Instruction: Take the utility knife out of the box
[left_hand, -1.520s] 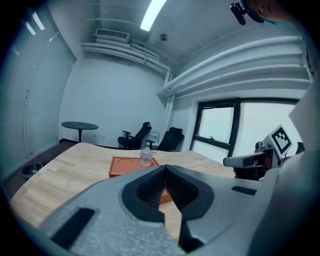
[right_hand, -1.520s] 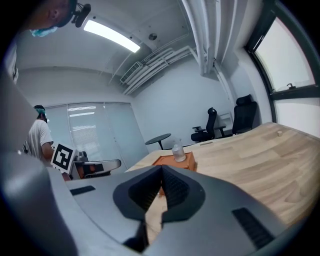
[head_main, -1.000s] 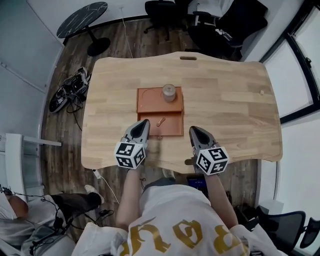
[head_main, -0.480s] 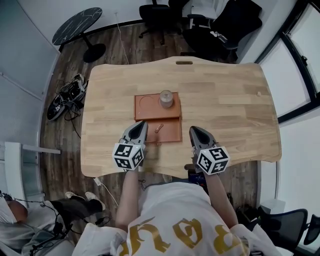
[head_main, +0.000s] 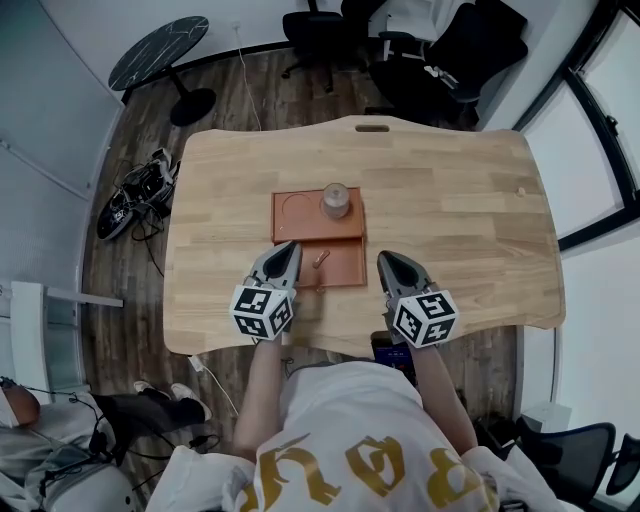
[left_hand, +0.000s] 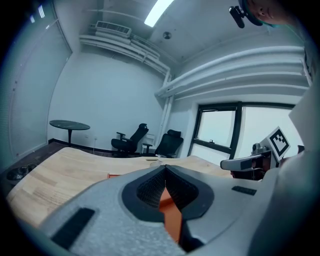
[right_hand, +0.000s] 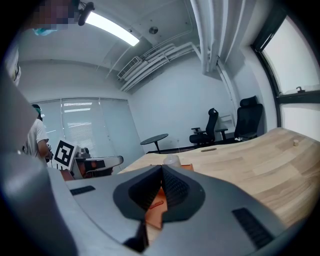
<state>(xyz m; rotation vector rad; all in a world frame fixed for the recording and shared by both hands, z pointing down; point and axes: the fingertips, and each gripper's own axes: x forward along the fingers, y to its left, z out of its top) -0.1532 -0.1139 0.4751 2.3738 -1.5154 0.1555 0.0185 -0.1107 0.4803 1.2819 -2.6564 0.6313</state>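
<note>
Orange utility knife (head_main: 320, 260) in box (head_main: 346, 266) between left gripper (head_main: 291, 246) and right gripper (head_main: 382, 257), both closed.

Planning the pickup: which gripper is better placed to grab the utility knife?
Left, probably: the left gripper is at the corner of the box, closer to the utility knife; the right gripper sits outside it.

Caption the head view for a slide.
Shut left gripper and shut right gripper flank a flat orange box holding a small orange utility knife.

Left gripper (head_main: 283, 258) and right gripper (head_main: 393, 266) both closed, empty.
</note>
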